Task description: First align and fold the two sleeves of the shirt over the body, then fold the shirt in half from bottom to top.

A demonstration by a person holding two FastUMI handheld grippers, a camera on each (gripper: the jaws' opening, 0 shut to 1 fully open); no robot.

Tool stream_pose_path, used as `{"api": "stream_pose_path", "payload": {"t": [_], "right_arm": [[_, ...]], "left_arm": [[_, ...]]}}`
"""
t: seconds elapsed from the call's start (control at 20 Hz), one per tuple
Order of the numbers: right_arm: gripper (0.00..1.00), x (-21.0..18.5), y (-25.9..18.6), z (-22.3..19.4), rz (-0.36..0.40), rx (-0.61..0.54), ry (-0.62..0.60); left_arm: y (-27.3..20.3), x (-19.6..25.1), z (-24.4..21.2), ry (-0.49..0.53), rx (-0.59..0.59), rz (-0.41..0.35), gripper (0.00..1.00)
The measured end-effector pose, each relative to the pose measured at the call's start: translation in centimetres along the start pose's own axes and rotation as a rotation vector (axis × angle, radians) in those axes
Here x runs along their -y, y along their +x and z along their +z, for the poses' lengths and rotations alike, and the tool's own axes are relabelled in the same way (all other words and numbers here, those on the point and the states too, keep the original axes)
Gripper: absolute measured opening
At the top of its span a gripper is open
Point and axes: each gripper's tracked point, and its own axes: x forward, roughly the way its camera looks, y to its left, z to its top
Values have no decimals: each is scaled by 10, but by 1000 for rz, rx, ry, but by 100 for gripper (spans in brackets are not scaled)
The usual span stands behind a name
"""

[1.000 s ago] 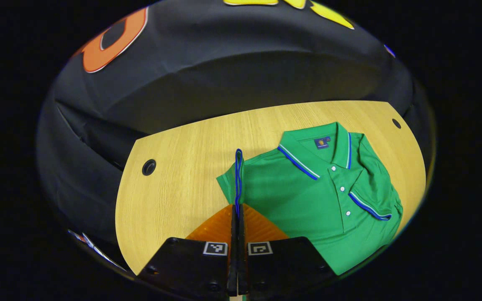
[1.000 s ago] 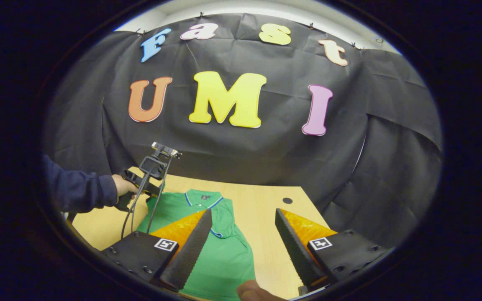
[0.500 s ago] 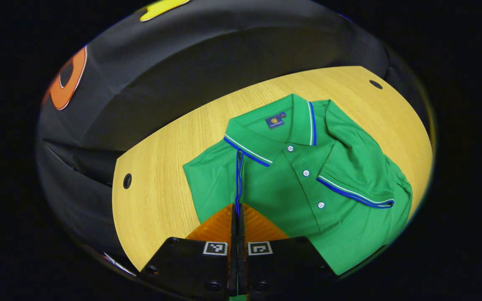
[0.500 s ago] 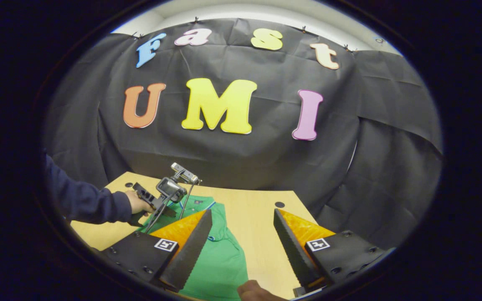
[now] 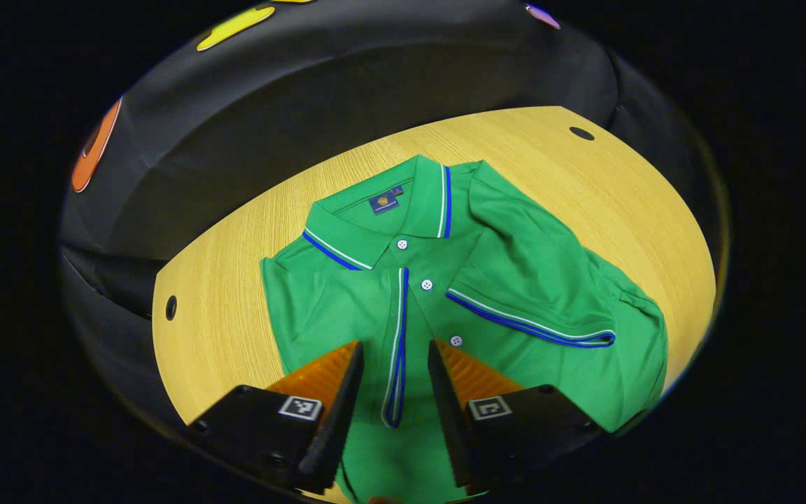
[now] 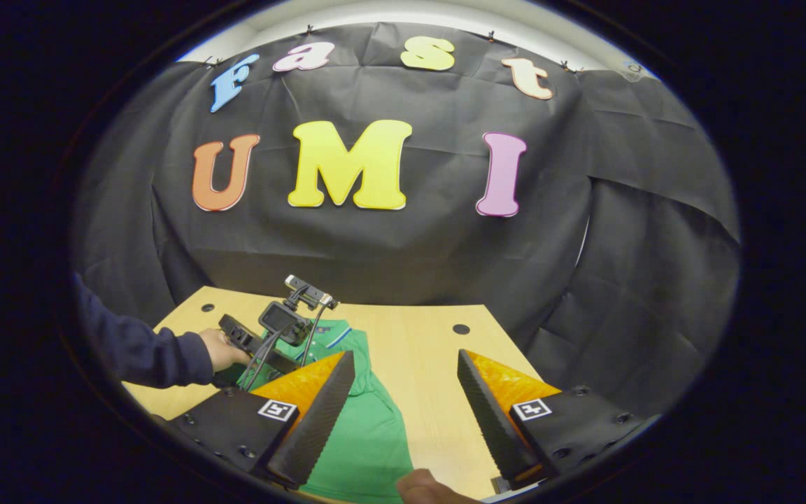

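- The green shirt is lying flat, front up, on the wooden tabletop, with its collar pointing toward the black booth wall
- One sleeve is lying folded over the chest, its striped cuff running down the middle of the body beside the button placket
- The other sleeve is also lying folded across the body, its striped cuff slanting from near the buttons toward the shirt's side edge
- The left gripper is hovering just over the first cuff with its fingers parted, one on each side of the stripe and not pinching it
- In the right gripper view, the right gripper is hanging above the tabletop with its fingers wide apart and holding nothing, the shirt lying below its left finger
- Farther off there, a hand in a dark sleeve is holding the left gripper over the shirt's collar end
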Motion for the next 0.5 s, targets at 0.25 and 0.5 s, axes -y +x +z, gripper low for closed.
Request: {"api": "stream_pose_path", "payload": {"t": [0.25,0.5], "right_arm": [[94,-2,9,4,15,27,-13],[95,-21,14,-6,85,-9,-14]], "left_arm": [[-44,-4,5,-101,104,-23,98],[-102,-28,-13,-189,215,6,96]]}}
